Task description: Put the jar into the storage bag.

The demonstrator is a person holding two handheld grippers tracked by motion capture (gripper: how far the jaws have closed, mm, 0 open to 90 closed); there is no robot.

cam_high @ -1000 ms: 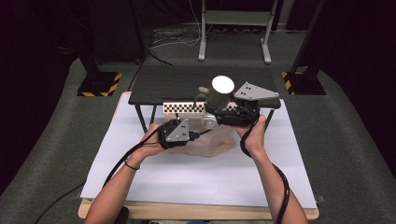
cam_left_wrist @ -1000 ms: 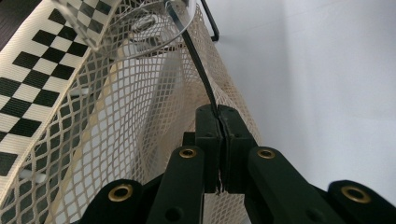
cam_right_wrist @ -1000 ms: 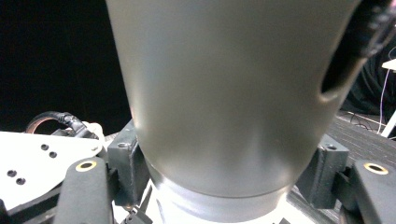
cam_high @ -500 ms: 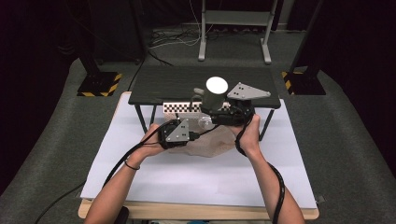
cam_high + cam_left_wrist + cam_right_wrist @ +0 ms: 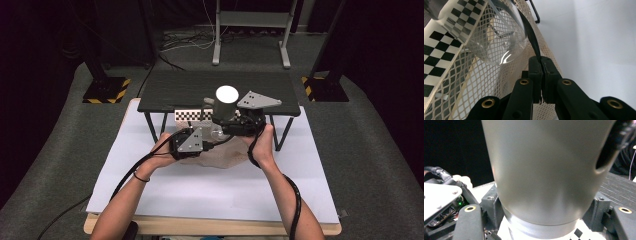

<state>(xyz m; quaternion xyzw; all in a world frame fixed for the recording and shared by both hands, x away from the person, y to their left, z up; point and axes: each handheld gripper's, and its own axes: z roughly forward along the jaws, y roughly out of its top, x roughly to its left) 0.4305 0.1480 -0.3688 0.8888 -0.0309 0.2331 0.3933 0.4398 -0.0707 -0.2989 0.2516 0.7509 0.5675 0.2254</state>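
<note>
Two grippers close together, left gripper (image 5: 192,141) pinching mesh bag (image 5: 499,75), right gripper (image 5: 235,122) clamping grey cup (image 5: 225,102)

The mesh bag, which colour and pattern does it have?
Cream mesh bag with a diamond net pattern, clearest in the left gripper view.

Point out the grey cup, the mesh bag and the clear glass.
grey cup (image 5: 544,170), right gripper view, its side wall.
mesh bag (image 5: 486,82), left gripper view, its netting.
clear glass (image 5: 499,47), left gripper view, its lower wall.

The right gripper (image 5: 226,129), clamped on the grey cup (image 5: 225,102), shifts a little leftward along the black shelf (image 5: 170,90) across the earlier frames, and the cup now stands more upright, its white top facing up.
</note>
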